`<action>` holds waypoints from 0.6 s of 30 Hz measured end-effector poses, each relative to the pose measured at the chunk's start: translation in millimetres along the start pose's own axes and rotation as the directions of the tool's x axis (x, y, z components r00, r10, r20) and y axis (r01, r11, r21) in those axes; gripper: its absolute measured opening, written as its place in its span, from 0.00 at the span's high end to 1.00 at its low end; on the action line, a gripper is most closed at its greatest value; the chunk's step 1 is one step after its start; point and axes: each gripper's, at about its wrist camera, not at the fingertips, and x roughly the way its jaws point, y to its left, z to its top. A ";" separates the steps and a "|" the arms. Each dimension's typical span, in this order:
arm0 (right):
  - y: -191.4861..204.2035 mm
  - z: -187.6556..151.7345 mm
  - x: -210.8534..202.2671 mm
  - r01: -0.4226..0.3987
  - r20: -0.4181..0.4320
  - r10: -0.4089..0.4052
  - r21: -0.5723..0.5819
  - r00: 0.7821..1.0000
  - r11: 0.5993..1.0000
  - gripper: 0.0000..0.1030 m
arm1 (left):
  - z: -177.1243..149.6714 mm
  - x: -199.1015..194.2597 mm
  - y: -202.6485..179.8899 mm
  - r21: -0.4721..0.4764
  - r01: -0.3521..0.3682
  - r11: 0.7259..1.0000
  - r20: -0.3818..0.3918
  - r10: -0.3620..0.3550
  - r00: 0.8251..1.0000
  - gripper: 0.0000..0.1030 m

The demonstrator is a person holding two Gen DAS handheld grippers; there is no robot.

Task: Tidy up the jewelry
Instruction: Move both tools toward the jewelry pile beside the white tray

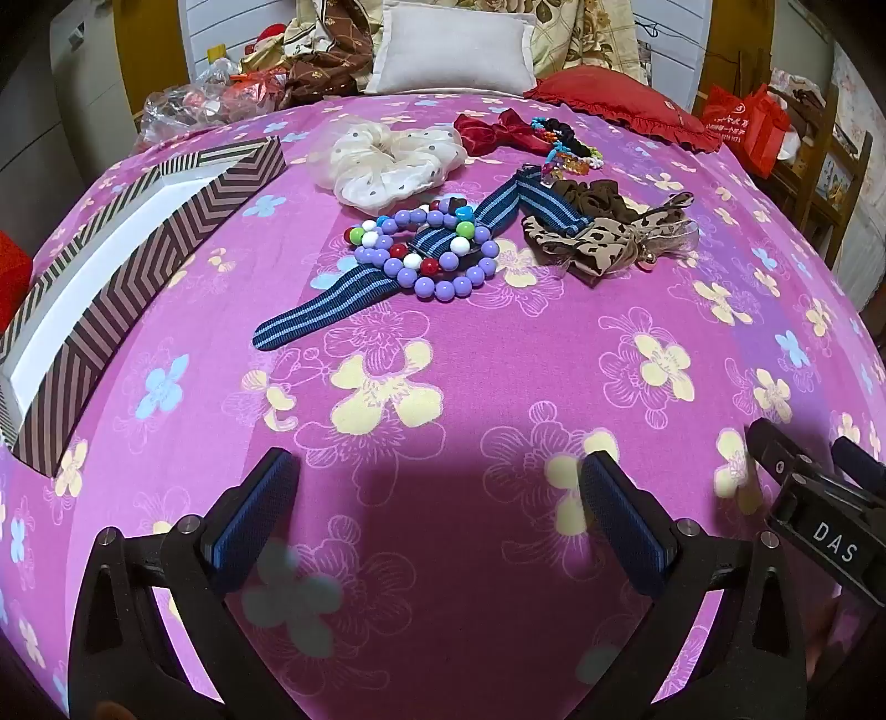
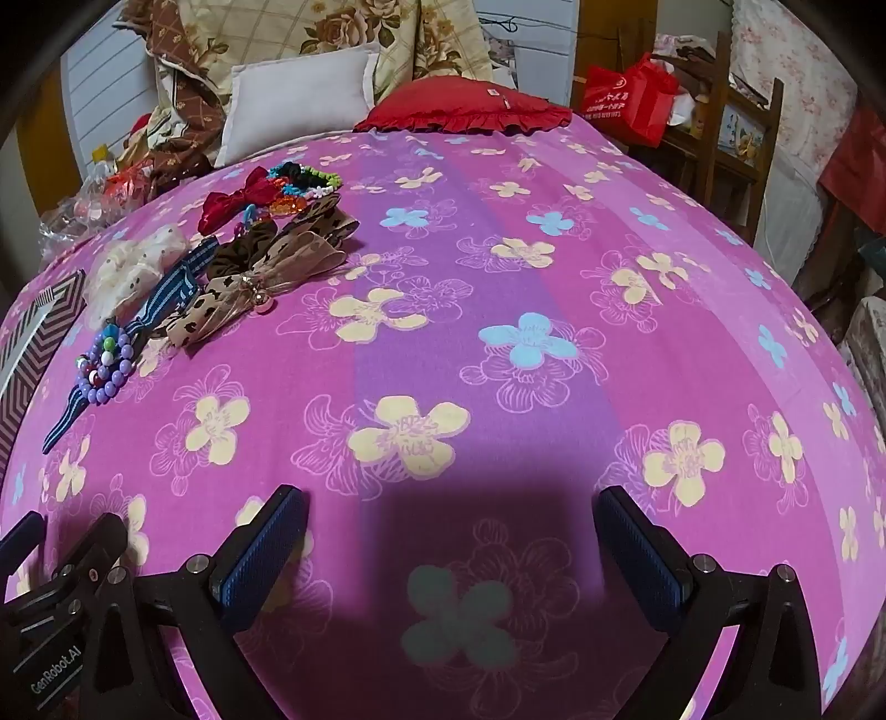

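Observation:
Jewelry and hair pieces lie in a cluster on the pink flowered bedspread [image 1: 443, 387]: purple bead bracelets [image 1: 426, 255] over a blue striped band [image 1: 332, 302], a cream dotted scrunchie [image 1: 387, 158], a red bow [image 1: 493, 133], colourful hair ties [image 1: 559, 147] and a leopard-print bow [image 1: 598, 243]. An open zigzag-patterned box [image 1: 111, 266] stands at the left. My left gripper [image 1: 437, 471] is open and empty, well short of the cluster. My right gripper [image 2: 451, 509] is open and empty; the cluster [image 2: 221, 277] lies far left of it.
A grey pillow [image 1: 454, 50], a red cushion [image 1: 620, 105] and piled bedding sit at the bed's head. Plastic wrap and bottles [image 1: 188, 99] lie at the far left. A red bag [image 2: 631, 99] and wooden chair stand right of the bed.

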 end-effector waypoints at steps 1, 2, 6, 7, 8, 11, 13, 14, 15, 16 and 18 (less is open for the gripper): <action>-0.3 0.1 0.0 0.000 0.000 0.000 0.000 1.000 1.000 0.00 | 0.0 0.0 -0.1 0.001 -0.002 1.000 -0.001 0.002 1.000 0.00; 0.1 0.0 0.0 0.002 0.001 -0.002 -0.001 1.000 1.000 0.00 | 0.0 0.0 0.0 0.002 -0.002 1.000 -0.001 0.002 1.000 0.00; 0.5 -0.3 -0.1 0.003 0.002 -0.003 -0.003 1.000 1.000 0.00 | -1.5 -1.6 3.0 0.009 0.006 1.000 -0.004 -0.006 1.000 0.00; 0.5 -0.3 -0.2 0.002 0.002 -0.002 -0.002 1.000 1.000 0.00 | -2.4 -2.7 5.1 0.012 0.006 1.000 -0.008 -0.006 1.000 0.00; 0.5 -0.3 -0.4 0.002 0.002 -0.002 -0.002 1.000 1.000 0.00 | -3.4 -4.3 8.2 0.012 0.004 1.000 -0.014 -0.004 1.000 0.01; 0.4 -0.3 -0.4 0.004 0.002 -0.004 -0.001 1.000 1.000 0.00 | -4.2 -15.6 18.4 0.011 -0.012 1.000 -0.023 0.012 1.000 0.09; 0.6 -0.4 -0.6 0.005 0.003 -0.005 -0.001 1.000 1.000 0.00 | -7.6 -29.5 27.1 0.005 -0.021 1.000 0.012 0.021 1.000 0.09; 0.6 -0.5 -0.8 0.005 0.003 -0.005 -0.001 1.000 1.000 0.00 | -8.9 -37.7 31.4 0.005 -0.032 0.999 0.032 0.032 0.999 0.09; 0.8 -0.8 -1.0 0.004 0.003 -0.004 -0.001 1.000 1.000 0.00 | -10.2 -46.2 35.5 0.007 -0.041 0.999 0.052 0.041 0.998 0.09; 0.9 -1.0 -1.3 0.003 0.004 -0.003 -0.002 1.000 1.000 0.00 | -11.1 -52.7 38.5 0.009 -0.048 0.999 0.066 0.047 0.997 0.09; 2.0 -2.9 -1.8 0.008 0.006 -0.008 -0.001 1.000 1.000 0.00 | -13.4 -70.9 49.2 0.003 -0.065 0.998 0.095 0.064 0.993 0.09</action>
